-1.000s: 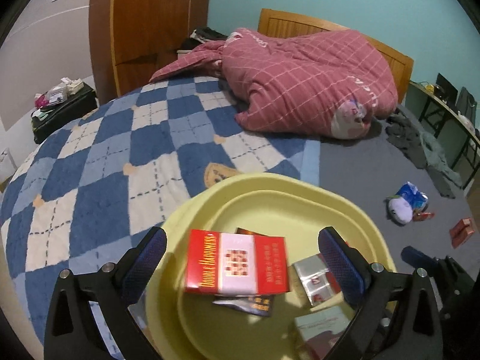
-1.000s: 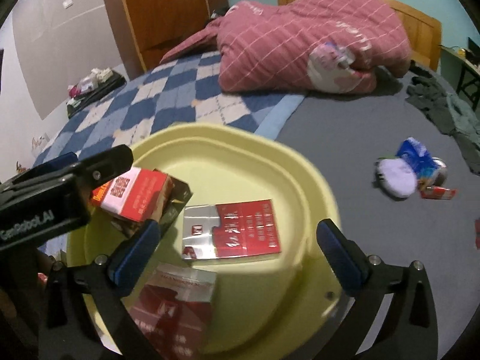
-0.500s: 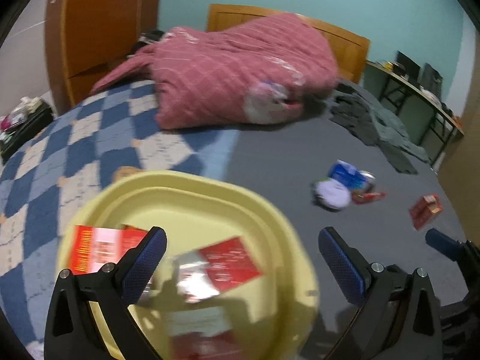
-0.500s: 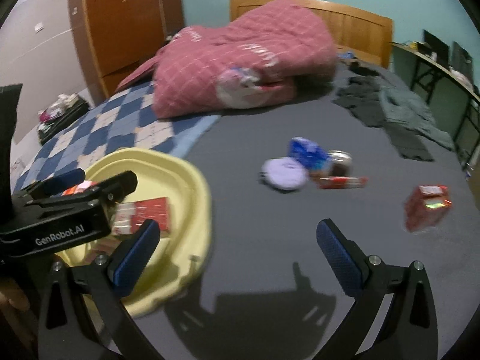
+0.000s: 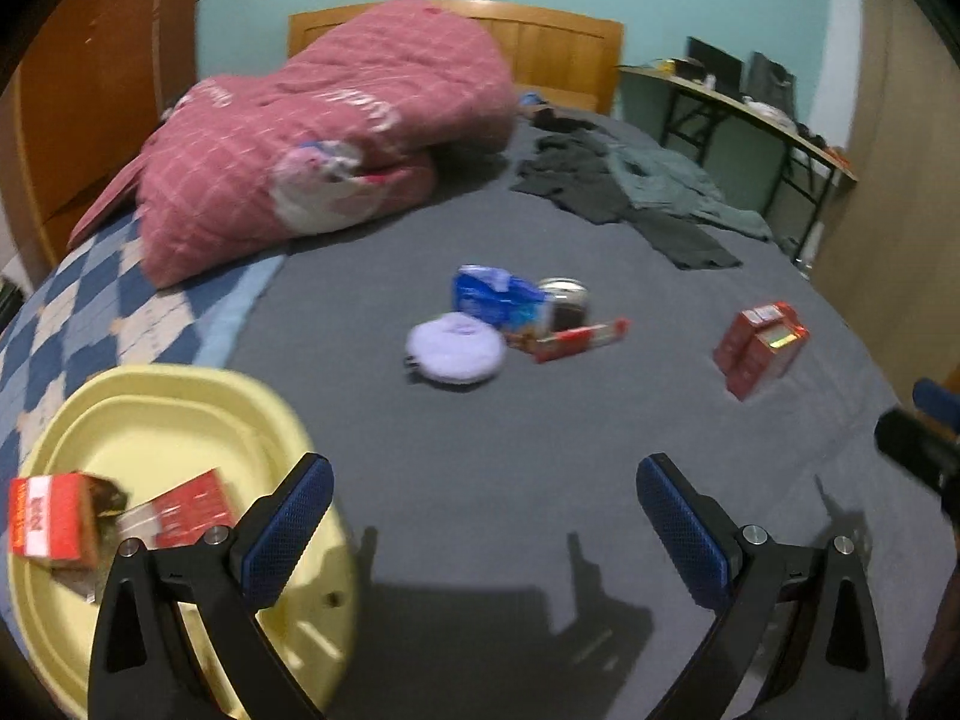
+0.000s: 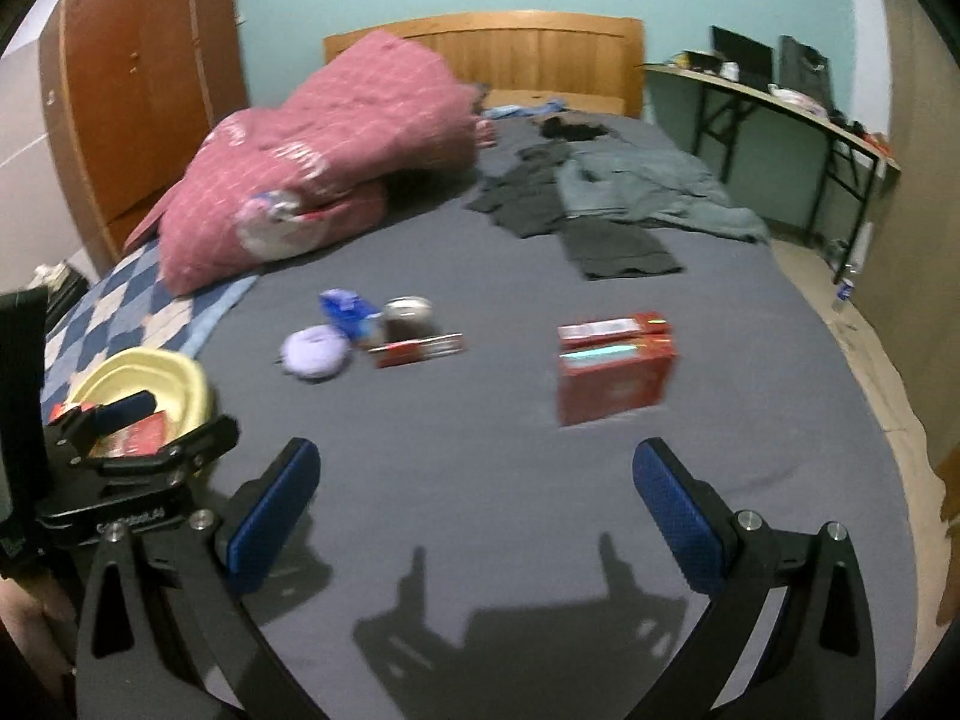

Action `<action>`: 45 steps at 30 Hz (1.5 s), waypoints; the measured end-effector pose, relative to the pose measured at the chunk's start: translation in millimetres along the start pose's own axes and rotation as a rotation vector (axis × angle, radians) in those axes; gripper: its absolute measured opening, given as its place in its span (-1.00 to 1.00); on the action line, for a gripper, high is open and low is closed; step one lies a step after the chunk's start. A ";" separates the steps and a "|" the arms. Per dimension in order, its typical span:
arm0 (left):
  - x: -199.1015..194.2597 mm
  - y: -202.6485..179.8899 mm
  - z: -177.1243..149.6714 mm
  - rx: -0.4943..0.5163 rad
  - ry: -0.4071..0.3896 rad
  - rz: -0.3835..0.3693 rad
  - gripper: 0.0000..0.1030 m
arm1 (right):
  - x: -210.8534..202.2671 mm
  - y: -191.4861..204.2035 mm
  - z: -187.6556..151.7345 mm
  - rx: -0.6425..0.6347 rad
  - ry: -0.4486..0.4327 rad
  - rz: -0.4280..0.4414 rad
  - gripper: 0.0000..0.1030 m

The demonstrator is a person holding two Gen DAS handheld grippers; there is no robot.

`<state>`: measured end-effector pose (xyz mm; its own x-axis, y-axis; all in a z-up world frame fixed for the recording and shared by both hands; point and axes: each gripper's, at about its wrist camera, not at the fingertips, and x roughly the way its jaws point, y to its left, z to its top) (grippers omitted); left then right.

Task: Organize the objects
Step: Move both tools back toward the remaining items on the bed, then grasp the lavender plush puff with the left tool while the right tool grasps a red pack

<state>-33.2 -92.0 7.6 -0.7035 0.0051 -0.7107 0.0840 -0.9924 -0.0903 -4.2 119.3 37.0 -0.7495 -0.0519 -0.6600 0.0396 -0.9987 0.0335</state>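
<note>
A yellow basin (image 5: 180,414) (image 6: 174,378) sits on the bed at the lower left, holding red cartons (image 5: 48,516) and a flat red pack (image 5: 180,510). On the grey sheet lie a red box (image 5: 759,345) (image 6: 612,366), a lilac round pouch (image 5: 456,348) (image 6: 315,351), a blue packet (image 5: 498,297) (image 6: 345,309), a small jar (image 5: 564,300) (image 6: 408,315) and a slim red box (image 5: 579,339) (image 6: 417,351). My left gripper (image 5: 483,516) is open over bare sheet beside the basin. My right gripper (image 6: 474,492) is open, short of the red box.
A pink quilt (image 5: 324,138) is heaped at the bed's head against the wooden headboard (image 5: 558,54). Dark clothes (image 5: 630,192) lie at the far right. A checked blue blanket (image 5: 90,300) covers the left side. A wardrobe (image 6: 138,96) and a desk (image 6: 774,102) flank the bed.
Both grippers have swung right, away from above the basin toward the loose items on the grey sheet. The red box now lies ahead of the right gripper. Both stayed open.
</note>
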 end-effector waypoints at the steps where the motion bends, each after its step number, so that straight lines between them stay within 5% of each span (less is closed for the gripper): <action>1: 6.5 -3.6 -2.2 0.007 0.005 0.005 0.99 | 1.4 -9.8 -2.1 0.014 -0.009 -0.009 1.00; 6: 39.7 -6.8 0.1 -0.022 0.048 -0.021 0.99 | 28.7 -50.1 -12.3 0.112 0.008 -0.004 1.00; 9: 63.0 -5.6 7.5 -0.041 0.075 0.033 0.99 | 42.4 -58.8 -17.5 0.117 -0.022 -0.028 1.00; 17: 112.2 -8.3 29.3 -0.033 0.061 -0.002 0.99 | 81.1 -56.7 -12.5 0.011 -0.067 -0.016 1.00; 23: 153.8 1.4 33.4 -0.054 0.127 0.005 0.99 | 105.3 -59.0 -2.3 -0.006 -0.045 -0.004 1.00; 27: 165.8 15.0 41.7 -0.078 0.125 0.015 0.99 | 115.3 -62.5 3.6 0.004 -0.045 -0.014 1.00; 36: 187.8 11.7 50.9 0.043 0.140 0.056 0.99 | 134.0 -70.7 8.5 0.032 -0.008 -0.008 1.00; 45: 195.5 24.6 56.3 -0.021 0.122 0.041 0.99 | 142.2 -75.6 8.9 0.058 0.013 -0.013 1.00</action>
<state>-208.4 -122.3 -94.3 -0.6085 -0.0188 -0.7934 0.1264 -0.9893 -0.0734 -119.6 187.4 -52.7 -0.7412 -0.0392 -0.6701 -0.0087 -0.9977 0.0680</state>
